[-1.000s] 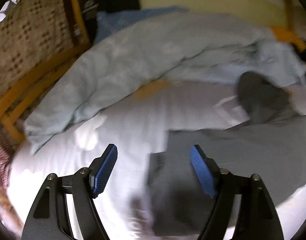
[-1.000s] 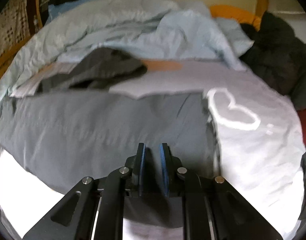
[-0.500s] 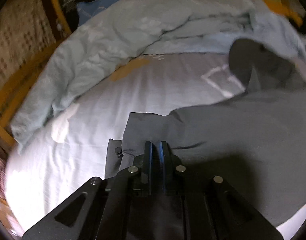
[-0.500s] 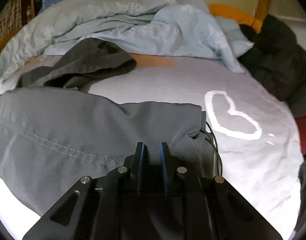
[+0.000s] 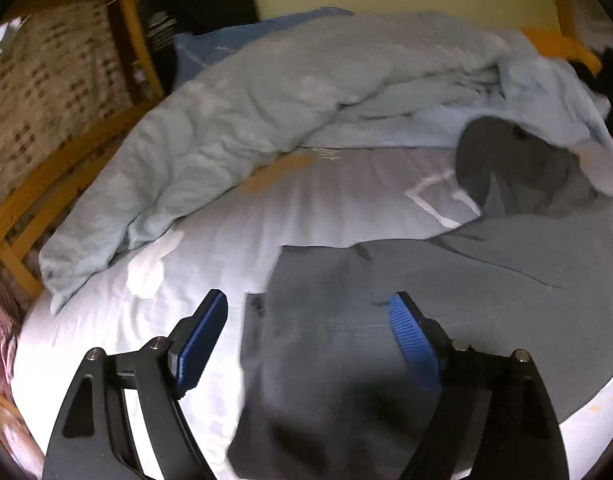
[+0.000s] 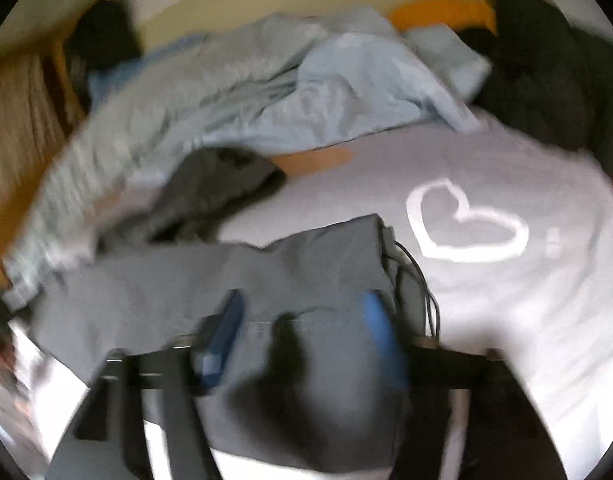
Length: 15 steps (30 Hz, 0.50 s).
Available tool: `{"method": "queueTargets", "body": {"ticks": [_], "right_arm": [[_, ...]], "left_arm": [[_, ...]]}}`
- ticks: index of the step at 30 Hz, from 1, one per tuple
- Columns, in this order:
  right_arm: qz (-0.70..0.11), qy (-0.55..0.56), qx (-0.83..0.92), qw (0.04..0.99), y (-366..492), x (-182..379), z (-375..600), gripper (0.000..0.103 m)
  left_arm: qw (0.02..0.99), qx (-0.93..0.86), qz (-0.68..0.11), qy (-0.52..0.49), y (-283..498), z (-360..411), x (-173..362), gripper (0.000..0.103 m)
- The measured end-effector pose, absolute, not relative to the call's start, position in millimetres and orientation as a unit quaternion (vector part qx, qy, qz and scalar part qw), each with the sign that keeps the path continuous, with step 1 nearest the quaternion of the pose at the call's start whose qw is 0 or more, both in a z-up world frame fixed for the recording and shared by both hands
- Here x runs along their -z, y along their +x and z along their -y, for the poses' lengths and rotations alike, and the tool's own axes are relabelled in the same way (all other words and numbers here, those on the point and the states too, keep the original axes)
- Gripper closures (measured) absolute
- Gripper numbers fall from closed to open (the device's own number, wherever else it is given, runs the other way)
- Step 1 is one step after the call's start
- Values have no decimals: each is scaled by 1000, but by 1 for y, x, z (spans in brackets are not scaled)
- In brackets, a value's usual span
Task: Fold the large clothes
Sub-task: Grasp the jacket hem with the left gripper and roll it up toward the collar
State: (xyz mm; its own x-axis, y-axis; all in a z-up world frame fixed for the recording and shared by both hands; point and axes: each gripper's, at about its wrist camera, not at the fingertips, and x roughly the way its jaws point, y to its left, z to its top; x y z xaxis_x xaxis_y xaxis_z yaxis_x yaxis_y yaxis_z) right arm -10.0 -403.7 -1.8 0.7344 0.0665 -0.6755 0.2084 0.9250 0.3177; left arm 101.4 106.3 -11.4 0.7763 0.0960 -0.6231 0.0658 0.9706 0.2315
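A dark grey garment [image 5: 406, 300] lies spread over the pale bedsheet [image 5: 326, 208], one end bunched up under the blue quilt [image 5: 518, 168]. My left gripper [image 5: 308, 312] hovers over the garment's left edge with its jaws opening wide; cloth lies below them, and the blue pads [image 5: 204, 336] do not press on it. In the blurred right wrist view the same grey garment [image 6: 242, 280] ends at a folded corner with a dark cord beside it. My right gripper [image 6: 304, 312] is above that end, its jaws opening, with cloth beneath them and no grip.
A crumpled light blue quilt [image 5: 266, 120] fills the back of the bed. A wooden bed frame [image 5: 54, 184] runs along the left. The bedsheet [image 6: 506, 300] shows a white heart print [image 6: 466, 220]. Dark clothing [image 6: 546, 92] is heaped at the back right beside an orange pillow [image 6: 442, 12].
Both grippers were shut on the grey garment half a second ago and have let go, jaws now spread. The garment has dropped flat on the sheet. The right view has swung and blurred.
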Motion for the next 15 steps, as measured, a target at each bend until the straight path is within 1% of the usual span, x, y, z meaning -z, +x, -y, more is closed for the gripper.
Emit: {"method": "queueTargets", "body": {"ticks": [2, 4, 5, 6, 10, 12, 14, 15], "right_arm": [[-359, 212, 60, 907, -15, 1, 416, 32], [-359, 213, 90, 904, -20, 3, 430, 31], [-362, 219, 99, 901, -21, 6, 437, 29], [-367, 226, 94, 897, -21, 10, 443, 28], [-431, 240, 13, 870, -14, 38, 450, 27], [-449, 244, -12, 859, -13, 50, 448, 26], [-449, 243, -34, 859, -12, 57, 449, 23], [-446, 253, -51, 857, -9, 60, 450, 21]], "left_arm": [[930, -6, -356, 87, 102, -121, 10, 20], [925, -11, -376, 44, 105, -137, 11, 18], [921, -13, -389, 24, 106, -144, 13, 12], [914, -11, -405, 2, 107, -152, 17, 8], [870, 41, -484, -82, 110, -173, 47, 8], [845, 73, -512, -137, 111, -183, 60, 6], [836, 101, -515, -164, 110, -187, 66, 6], [832, 129, -514, -162, 110, -183, 67, 17]]}}
